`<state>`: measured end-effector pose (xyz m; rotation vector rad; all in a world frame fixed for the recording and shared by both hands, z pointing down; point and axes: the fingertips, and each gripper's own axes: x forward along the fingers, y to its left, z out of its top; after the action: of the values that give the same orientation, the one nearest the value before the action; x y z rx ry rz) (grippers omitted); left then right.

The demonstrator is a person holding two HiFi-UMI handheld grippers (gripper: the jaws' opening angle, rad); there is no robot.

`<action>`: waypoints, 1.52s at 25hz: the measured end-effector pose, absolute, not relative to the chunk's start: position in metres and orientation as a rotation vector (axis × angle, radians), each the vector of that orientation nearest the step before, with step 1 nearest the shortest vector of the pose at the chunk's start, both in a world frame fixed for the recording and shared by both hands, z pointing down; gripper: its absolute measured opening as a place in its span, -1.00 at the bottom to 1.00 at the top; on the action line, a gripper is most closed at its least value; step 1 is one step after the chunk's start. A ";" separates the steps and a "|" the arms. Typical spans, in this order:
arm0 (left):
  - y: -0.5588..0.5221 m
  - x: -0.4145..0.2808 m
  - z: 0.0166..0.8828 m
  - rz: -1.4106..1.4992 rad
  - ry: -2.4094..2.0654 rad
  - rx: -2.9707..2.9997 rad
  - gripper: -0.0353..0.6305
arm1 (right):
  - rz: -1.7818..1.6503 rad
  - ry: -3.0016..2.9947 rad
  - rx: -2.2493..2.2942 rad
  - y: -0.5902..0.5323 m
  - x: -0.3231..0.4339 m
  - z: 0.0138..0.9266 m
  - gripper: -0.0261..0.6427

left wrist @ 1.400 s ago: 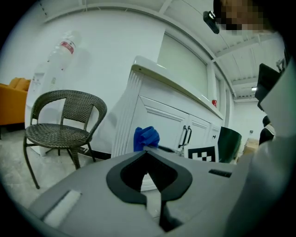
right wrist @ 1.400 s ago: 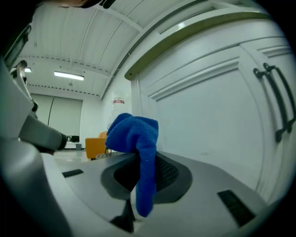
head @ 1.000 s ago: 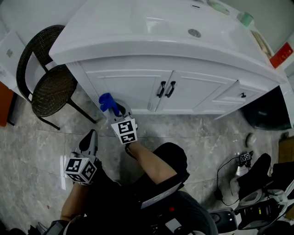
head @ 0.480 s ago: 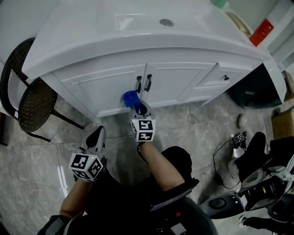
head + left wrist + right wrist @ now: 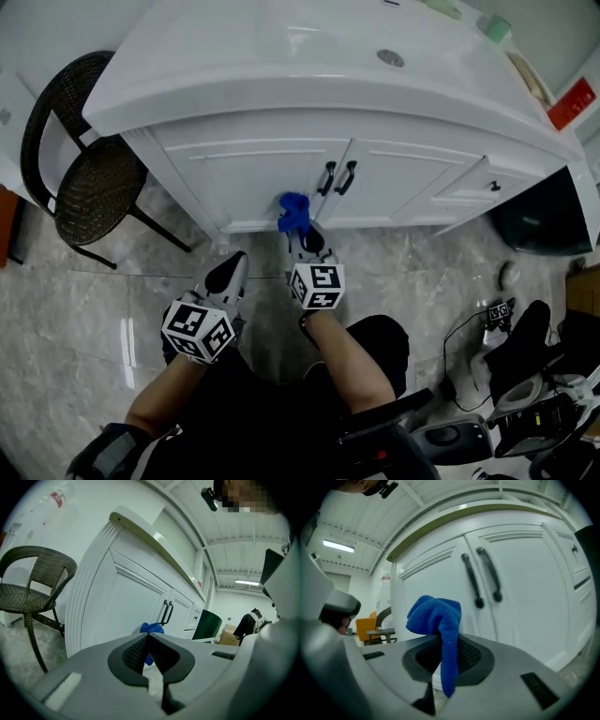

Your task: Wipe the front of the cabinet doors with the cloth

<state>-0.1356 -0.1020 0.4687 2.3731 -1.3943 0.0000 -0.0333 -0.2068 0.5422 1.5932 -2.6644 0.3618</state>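
Observation:
A white vanity cabinet has two doors, the left door (image 5: 251,178) and the right door (image 5: 398,184), with two black handles (image 5: 337,177) at the middle seam. My right gripper (image 5: 302,232) is shut on a blue cloth (image 5: 293,212) and holds it low against the left door, just left of the handles. In the right gripper view the cloth (image 5: 440,630) bunches above the jaws, with the handles (image 5: 483,579) to its upper right. My left gripper (image 5: 228,273) is shut and empty, back from the cabinet over the floor. The left gripper view shows the cloth (image 5: 151,631) beyond its jaws.
A dark wicker chair (image 5: 86,178) stands left of the cabinet. A small drawer (image 5: 475,191) sits right of the doors, with a dark bin (image 5: 539,216) beyond it. Cables and equipment (image 5: 506,375) lie on the tiled floor at the right.
The right gripper has carried the cloth rightward along the left door from its far-left lower corner to beside the handles. The left gripper has moved closer to the cabinet.

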 end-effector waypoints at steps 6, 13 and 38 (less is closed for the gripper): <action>-0.092 -0.186 0.471 0.024 -1.544 2.279 -0.88 | 0.380 -2.827 1.163 -0.187 -0.167 0.560 -0.78; -0.066 -0.246 0.467 0.011 -1.730 2.145 -0.88 | 0.323 -2.813 0.987 -0.192 -0.239 0.587 -0.78; -0.107 -0.129 0.485 0.003 -1.378 2.352 -0.88 | 0.494 -2.365 1.802 -0.227 0.066 0.613 -0.78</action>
<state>-0.1286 -0.1073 0.4855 2.3523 -1.3779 0.0030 0.0662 -0.2269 0.6129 1.8018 -2.3646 0.4939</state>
